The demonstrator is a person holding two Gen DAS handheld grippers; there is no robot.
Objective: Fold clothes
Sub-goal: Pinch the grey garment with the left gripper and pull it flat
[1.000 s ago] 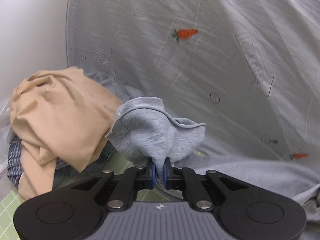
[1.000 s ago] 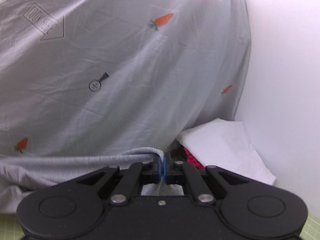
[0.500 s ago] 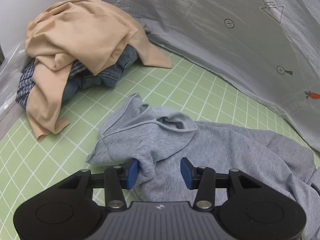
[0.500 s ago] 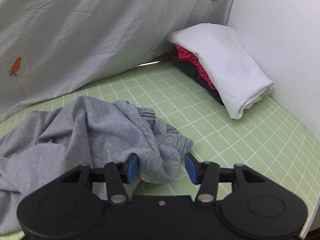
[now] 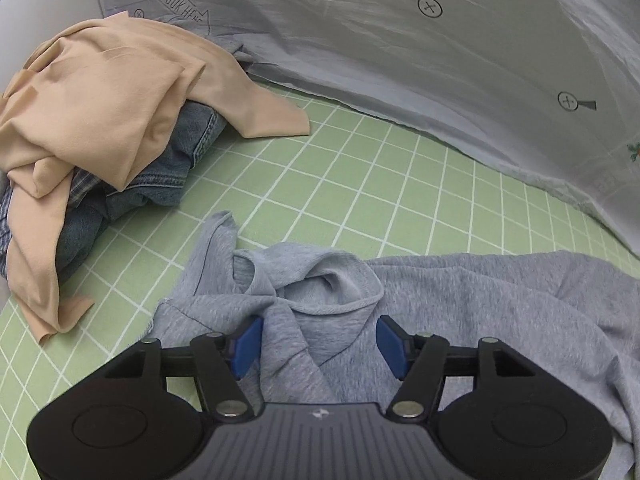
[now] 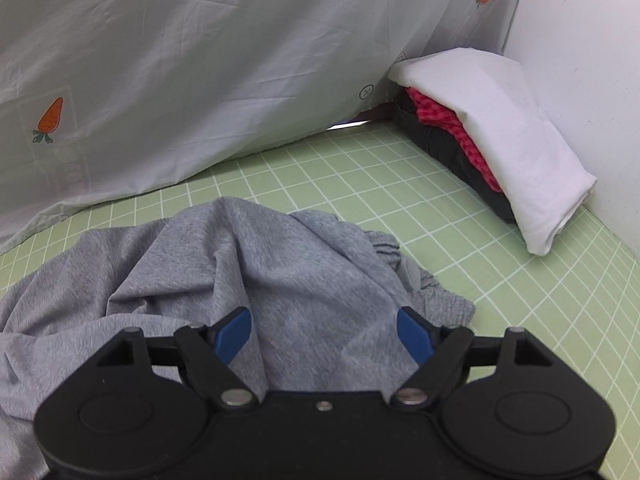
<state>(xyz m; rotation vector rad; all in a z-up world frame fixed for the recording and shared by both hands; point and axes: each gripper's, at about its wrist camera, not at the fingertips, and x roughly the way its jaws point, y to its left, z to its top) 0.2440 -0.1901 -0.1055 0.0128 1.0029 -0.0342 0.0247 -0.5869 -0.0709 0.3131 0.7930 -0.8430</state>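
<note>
Green grid mat with pale sheet hung behind. Grey garment lies crumpled on the mat, spread between both claws. Beige cloth over jeans pile far left; folded stack under white cloth far right. Left gripper and right gripper both released, jaws opening, grey fabric loose between the pads.
</note>
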